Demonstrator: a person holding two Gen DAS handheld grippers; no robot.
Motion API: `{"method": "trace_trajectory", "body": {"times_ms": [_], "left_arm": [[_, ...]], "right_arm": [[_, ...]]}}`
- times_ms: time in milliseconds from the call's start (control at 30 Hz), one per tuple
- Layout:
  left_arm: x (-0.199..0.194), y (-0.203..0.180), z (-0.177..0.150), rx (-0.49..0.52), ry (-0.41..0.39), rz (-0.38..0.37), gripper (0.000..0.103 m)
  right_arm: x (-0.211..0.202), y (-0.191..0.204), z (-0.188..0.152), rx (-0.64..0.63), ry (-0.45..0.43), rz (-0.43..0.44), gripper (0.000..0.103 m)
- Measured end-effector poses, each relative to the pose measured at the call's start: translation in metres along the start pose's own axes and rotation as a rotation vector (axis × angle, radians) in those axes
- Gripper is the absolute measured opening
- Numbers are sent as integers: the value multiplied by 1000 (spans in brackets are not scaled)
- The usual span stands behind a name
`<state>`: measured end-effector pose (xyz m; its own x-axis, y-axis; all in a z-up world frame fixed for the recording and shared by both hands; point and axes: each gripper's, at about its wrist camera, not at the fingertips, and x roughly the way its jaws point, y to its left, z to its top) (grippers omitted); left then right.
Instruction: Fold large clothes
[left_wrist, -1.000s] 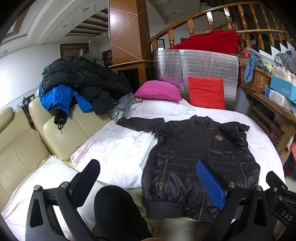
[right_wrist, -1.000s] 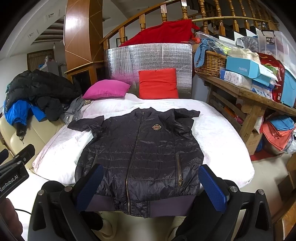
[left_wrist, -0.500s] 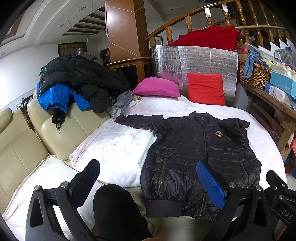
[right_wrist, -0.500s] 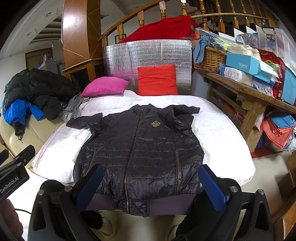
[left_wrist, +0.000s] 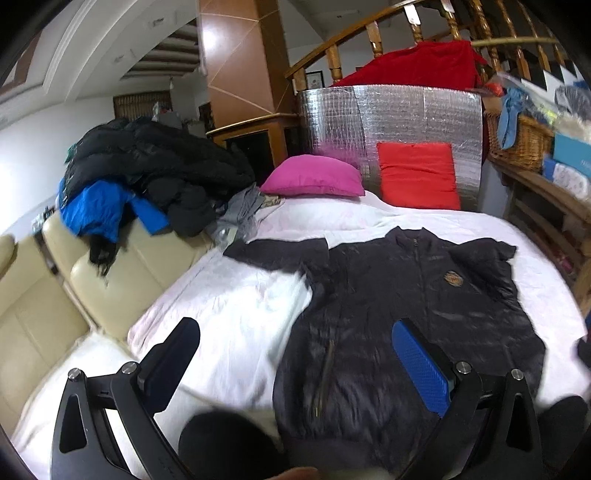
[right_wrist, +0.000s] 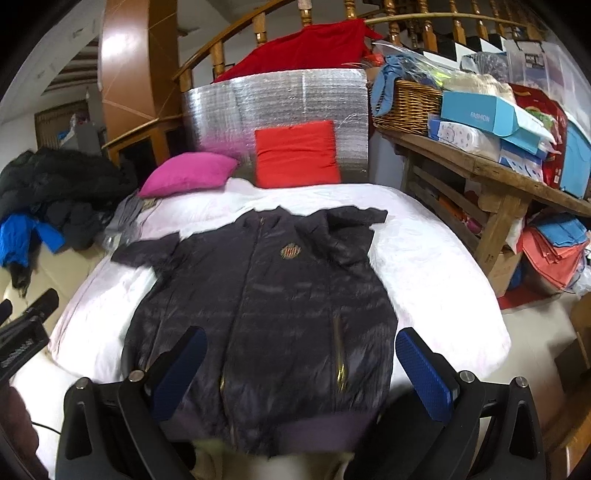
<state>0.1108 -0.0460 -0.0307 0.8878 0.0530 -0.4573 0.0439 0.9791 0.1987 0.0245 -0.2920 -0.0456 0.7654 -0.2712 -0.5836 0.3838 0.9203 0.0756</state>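
Jacket position: your black quilted jacket (right_wrist: 266, 295) lies flat, front up and zipped, on the white bedcover (right_wrist: 436, 266). Its hem is at the near edge, just ahead of both grippers.
Left gripper (left_wrist: 295, 365): wide apart, holding nothing, hovering over the near left of the jacket and the bare cover beside it.
Right gripper (right_wrist: 301, 373): also wide and empty, its fingers framing the hem.
Axis: the long axis runs near to far along the zip, collar pointing far toward the red cushion (right_wrist: 297, 153) and hem toward you.
Sleeves: the left sleeve (left_wrist: 277, 249) sticks out to the far left; the right one is bunched at the far right shoulder.
Risk, slip: the shell looks slick, so a shallow pinch may lose it.
Risk, layers: you could catch only the top layer, and the fold would skew.
Risk, edge: the hem overhangs the near edge, so a tug toward you may drag the jacket off.
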Motion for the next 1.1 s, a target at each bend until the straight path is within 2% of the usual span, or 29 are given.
{"method": "trace_trajectory", "body": {"times_ms": [67,133,233,267,333,500,667,733,800,833,900,967,1000,1033,1100], "left_arm": [[38,-12,8,46,15,20,103],[98,-29,10,86,110,-6,103],[181,-57,-4,134,299,-28,103],[204,-65,-9,143,342,-24,103],[233,-79,-13,147,373,-12,103],[278,-112,-25,153,429,-33,103],[299,-133,-45,218,472,-55,103],[297,-133,-48,191,441,-60,103],[298,-131,-48,168,448,-68,103],[299,-128,-49,148,453,-82,103],[300,-120,-55,81,456,-116,103],[300,-116,-58,34,463,-131,103],[299,-116,-59,33,463,-131,103],[297,-118,-60,38,460,-128,103],[295,-118,-63,33,461,-130,103]], "right_arm": [[25,-20,20,33,1,-4,103],[59,-48,42,96,9,21,103],[124,-99,76,231,48,86,103],[150,-117,86,285,74,106,103],[208,-155,103,420,123,183,103],[328,-210,132,646,196,325,103],[419,-238,148,825,214,364,103],[447,-241,150,870,223,359,103],[476,-239,155,875,252,352,102],[488,-238,156,882,267,347,97],[510,-236,156,898,312,329,80],[526,-232,156,898,351,318,55],[528,-228,158,871,351,290,48],[528,-225,161,845,347,274,35],[518,-217,169,794,301,245,31]]}}
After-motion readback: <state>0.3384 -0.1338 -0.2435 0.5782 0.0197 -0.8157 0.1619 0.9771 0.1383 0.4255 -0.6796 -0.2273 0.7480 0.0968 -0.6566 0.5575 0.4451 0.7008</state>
